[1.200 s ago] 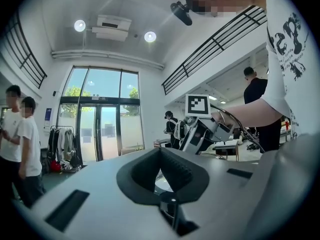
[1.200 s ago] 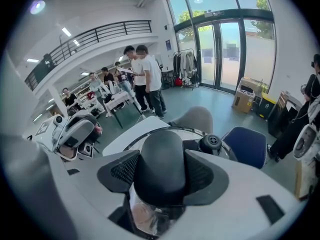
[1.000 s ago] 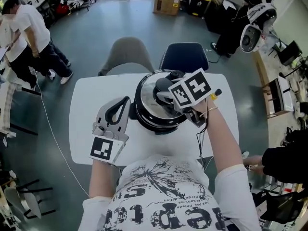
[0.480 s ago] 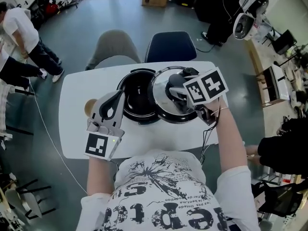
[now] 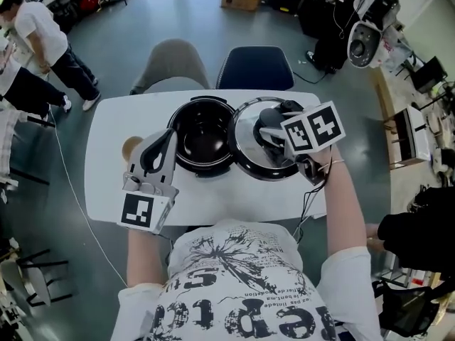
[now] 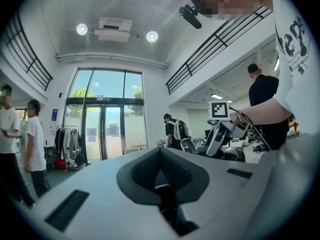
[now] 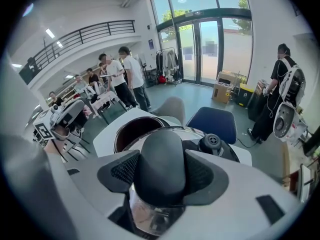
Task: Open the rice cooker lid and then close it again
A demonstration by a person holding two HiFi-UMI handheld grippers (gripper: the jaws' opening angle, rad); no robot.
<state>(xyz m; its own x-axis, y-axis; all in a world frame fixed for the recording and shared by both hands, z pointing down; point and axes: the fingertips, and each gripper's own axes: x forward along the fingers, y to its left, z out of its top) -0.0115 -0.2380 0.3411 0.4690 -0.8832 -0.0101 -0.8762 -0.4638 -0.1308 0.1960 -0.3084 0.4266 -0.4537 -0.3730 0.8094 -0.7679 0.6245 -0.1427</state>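
your rice cooker (image 5: 173, 137) stands open at the middle of the white table (image 5: 106, 190), its round black inner pot facing up. the lid (image 5: 245, 137), a shiny steel dome, sits roughly level over the table's right half, its black knob (image 7: 160, 164) clamped in your right gripper (image 5: 270, 125).

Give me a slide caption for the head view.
Right tool holds the lid by its knob beside the open rice cooker; the shut left tool is on the other side.
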